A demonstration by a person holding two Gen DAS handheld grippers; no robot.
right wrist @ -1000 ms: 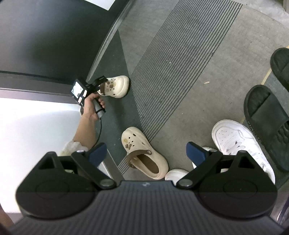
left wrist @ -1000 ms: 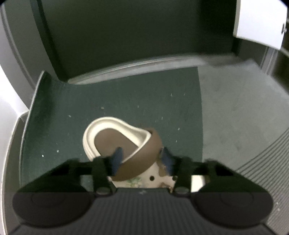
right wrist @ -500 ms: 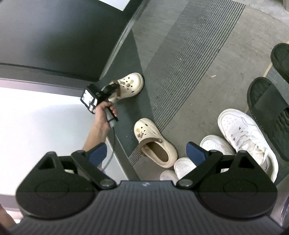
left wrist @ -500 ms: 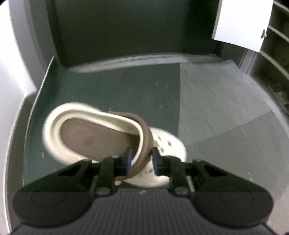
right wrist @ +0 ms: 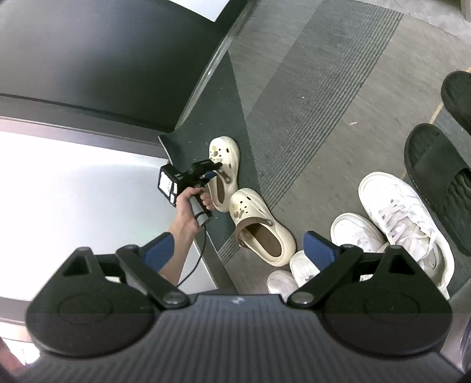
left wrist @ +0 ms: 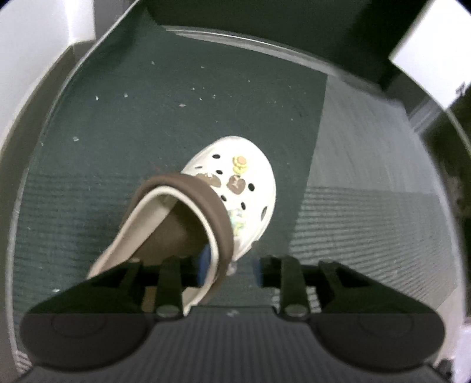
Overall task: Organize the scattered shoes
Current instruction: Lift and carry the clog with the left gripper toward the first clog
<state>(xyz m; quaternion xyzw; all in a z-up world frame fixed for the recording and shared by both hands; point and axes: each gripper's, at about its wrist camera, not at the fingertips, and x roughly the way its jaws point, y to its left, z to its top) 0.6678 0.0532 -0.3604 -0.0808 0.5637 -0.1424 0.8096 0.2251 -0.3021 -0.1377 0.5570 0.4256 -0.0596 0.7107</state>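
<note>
A cream clog with a brown strap (left wrist: 229, 191) rests on the dark green mat (left wrist: 88, 165), toe pointing away. My left gripper (left wrist: 231, 266) is open; its left finger sits inside the clog's rim, the right finger is apart. In the right wrist view the same clog (right wrist: 224, 165) lies next to its mate (right wrist: 263, 228), with the left gripper (right wrist: 210, 173) at its heel. My right gripper (right wrist: 240, 250) is open and empty, high above the floor.
Two white sneakers (right wrist: 400, 218) (right wrist: 356, 232) and part of another white shoe (right wrist: 282, 282) lie right of the clogs. Black slides (right wrist: 438, 176) lie at the far right. A dark wall (left wrist: 265, 26) and metal threshold (left wrist: 265, 50) border the mat. Ribbed grey flooring (right wrist: 309, 88) extends beyond.
The left gripper swung the clog around beside its mate, set it on the mat and opened. The right gripper stayed open, drifting slightly.
</note>
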